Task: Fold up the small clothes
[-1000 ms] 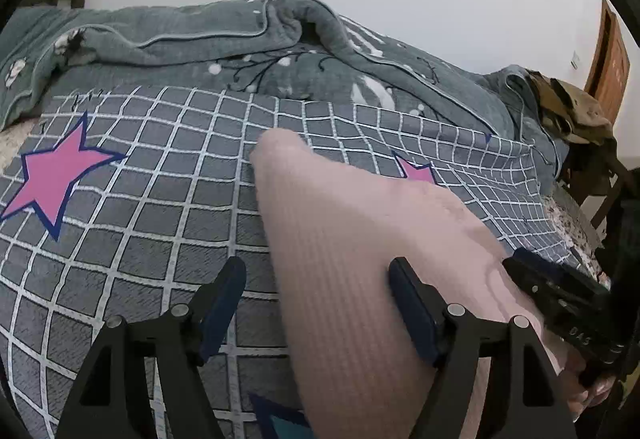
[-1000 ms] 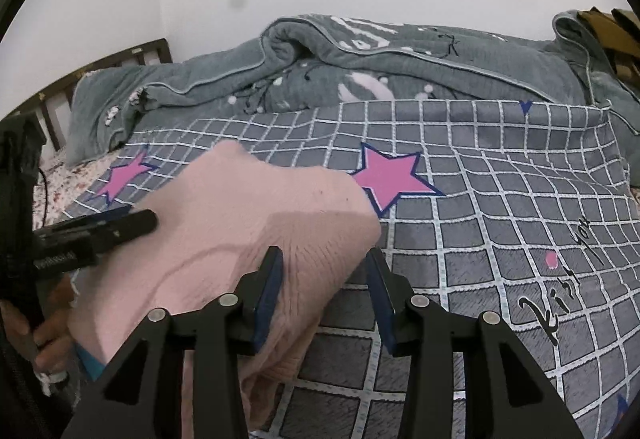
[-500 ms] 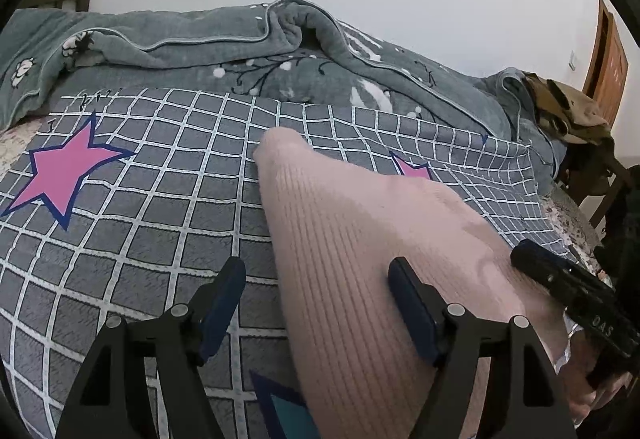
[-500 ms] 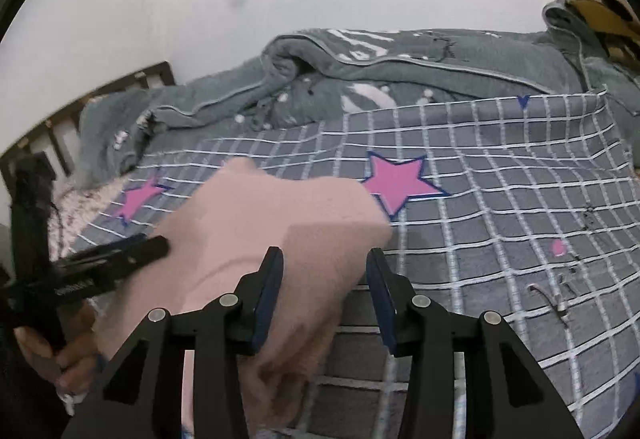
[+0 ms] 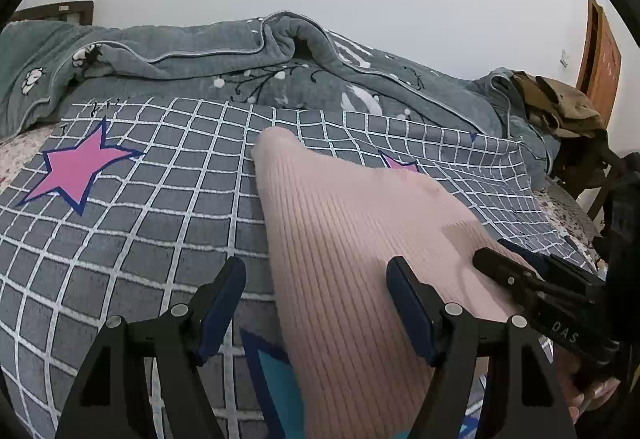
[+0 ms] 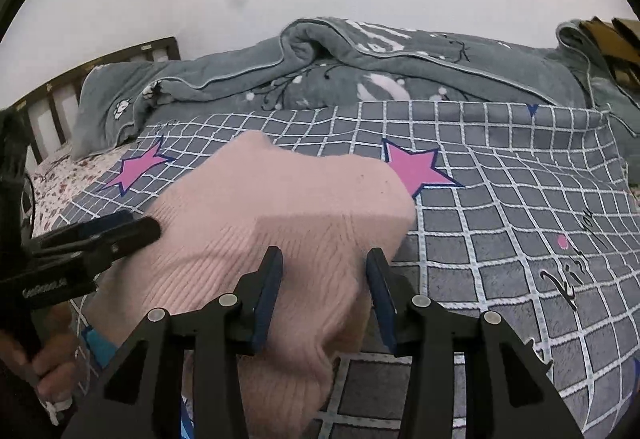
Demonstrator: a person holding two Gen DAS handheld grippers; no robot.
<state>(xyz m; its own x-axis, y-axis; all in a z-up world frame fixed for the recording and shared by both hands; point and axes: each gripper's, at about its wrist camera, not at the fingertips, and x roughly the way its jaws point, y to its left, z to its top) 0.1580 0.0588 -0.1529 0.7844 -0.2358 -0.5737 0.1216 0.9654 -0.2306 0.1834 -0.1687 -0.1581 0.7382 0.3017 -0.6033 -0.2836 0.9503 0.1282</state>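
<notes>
Reaching low over the bed, the left gripper (image 5: 316, 303) holds its blue-padded fingers (image 5: 408, 309) wide apart in the left wrist view, the left edge of the pink knit garment (image 5: 360, 239) lying between them with nothing pinched. The garment runs from 6 o'clock up toward the centre, its narrow end resting on the grey checked cover (image 5: 160, 207). At 4 o'clock the right gripper (image 5: 486, 259) lies on the garment's far edge, with a fingertip of the person's hand seen below it. A pink star (image 5: 76, 169) sits at 9 o'clock, a rumpled grey blanket (image 5: 240, 67) at 12 o'clock, and a wooden door (image 5: 600, 59) at 2 o'clock against the white wall.

In the right wrist view, the right gripper (image 6: 324, 299) is partly open, straddling a raised fold of the garment (image 6: 288, 219); whether the pads touch it is probably not decidable here. The left gripper (image 6: 148, 227) enters at 9 o'clock, tips on the fabric, held by the left hand (image 6: 44, 371). A slatted headboard (image 6: 60, 103) stands at 10 o'clock.
</notes>
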